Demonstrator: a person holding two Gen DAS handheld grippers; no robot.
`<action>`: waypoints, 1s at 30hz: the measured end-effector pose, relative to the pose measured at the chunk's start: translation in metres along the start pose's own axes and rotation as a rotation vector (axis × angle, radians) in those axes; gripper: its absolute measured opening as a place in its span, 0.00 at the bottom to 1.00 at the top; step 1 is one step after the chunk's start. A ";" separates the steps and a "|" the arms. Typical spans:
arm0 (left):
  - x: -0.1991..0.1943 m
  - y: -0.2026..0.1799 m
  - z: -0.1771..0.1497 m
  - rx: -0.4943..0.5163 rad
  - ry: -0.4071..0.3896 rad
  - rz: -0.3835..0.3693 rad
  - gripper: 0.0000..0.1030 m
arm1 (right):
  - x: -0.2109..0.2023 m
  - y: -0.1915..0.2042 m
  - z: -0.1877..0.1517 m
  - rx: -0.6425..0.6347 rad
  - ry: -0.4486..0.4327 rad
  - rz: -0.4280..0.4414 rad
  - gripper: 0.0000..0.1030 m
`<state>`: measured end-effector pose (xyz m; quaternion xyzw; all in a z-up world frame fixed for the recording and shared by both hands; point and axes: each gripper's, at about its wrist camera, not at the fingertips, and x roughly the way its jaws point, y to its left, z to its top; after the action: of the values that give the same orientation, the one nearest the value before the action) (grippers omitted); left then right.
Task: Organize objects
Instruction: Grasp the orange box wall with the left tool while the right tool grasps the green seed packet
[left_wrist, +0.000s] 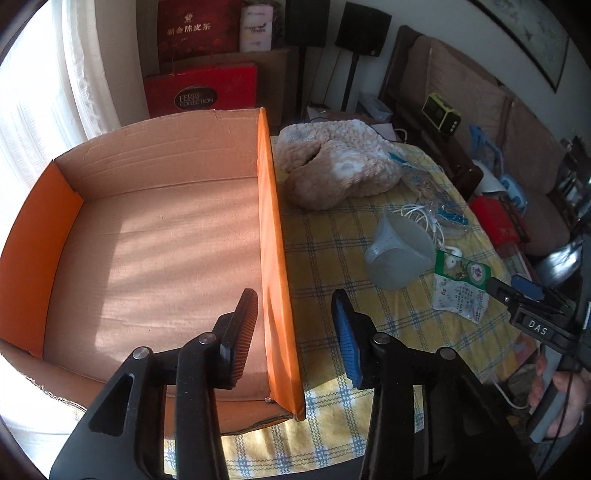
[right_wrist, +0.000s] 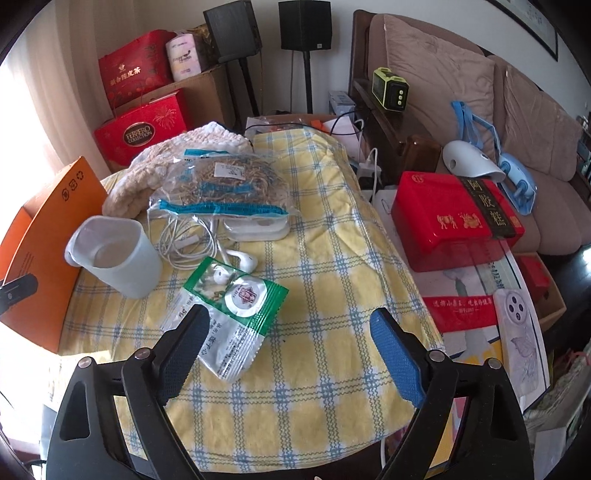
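An open orange cardboard box (left_wrist: 147, 229) lies empty on the yellow checked cloth (right_wrist: 325, 280); it also shows in the right wrist view (right_wrist: 51, 236). My left gripper (left_wrist: 295, 310) is open and straddles the box's right wall (left_wrist: 275, 258). My right gripper (right_wrist: 288, 328) is open and empty, just above a green and white sachet (right_wrist: 229, 314), also in the left wrist view (left_wrist: 461, 291). A translucent plastic cup (right_wrist: 114, 254), white earphones (right_wrist: 207, 240), a clear bag of dried strands (right_wrist: 225, 184) and a fluffy beige slipper (left_wrist: 332, 166) lie beyond it.
A red plastic box (right_wrist: 454, 218), papers and a phone (right_wrist: 521, 339) sit right of the cloth. Red gift boxes (right_wrist: 140, 133), speakers (right_wrist: 304, 26) and a sofa (right_wrist: 517, 122) stand behind. A white earphone case (right_wrist: 258, 229) lies under the bag.
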<state>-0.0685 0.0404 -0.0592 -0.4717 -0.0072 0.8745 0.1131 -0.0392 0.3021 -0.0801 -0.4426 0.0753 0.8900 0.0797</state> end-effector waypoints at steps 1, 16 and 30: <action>0.001 -0.001 -0.001 0.003 0.004 -0.001 0.30 | 0.004 -0.001 -0.001 0.007 0.011 0.005 0.77; 0.010 0.004 -0.004 -0.001 0.015 0.016 0.22 | 0.025 0.006 -0.001 0.053 0.068 0.122 0.63; 0.007 0.009 -0.006 -0.001 0.007 0.017 0.15 | 0.020 0.020 0.005 -0.005 0.033 0.088 0.05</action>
<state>-0.0687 0.0328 -0.0698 -0.4749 -0.0033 0.8737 0.1052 -0.0591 0.2856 -0.0917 -0.4535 0.0937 0.8855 0.0383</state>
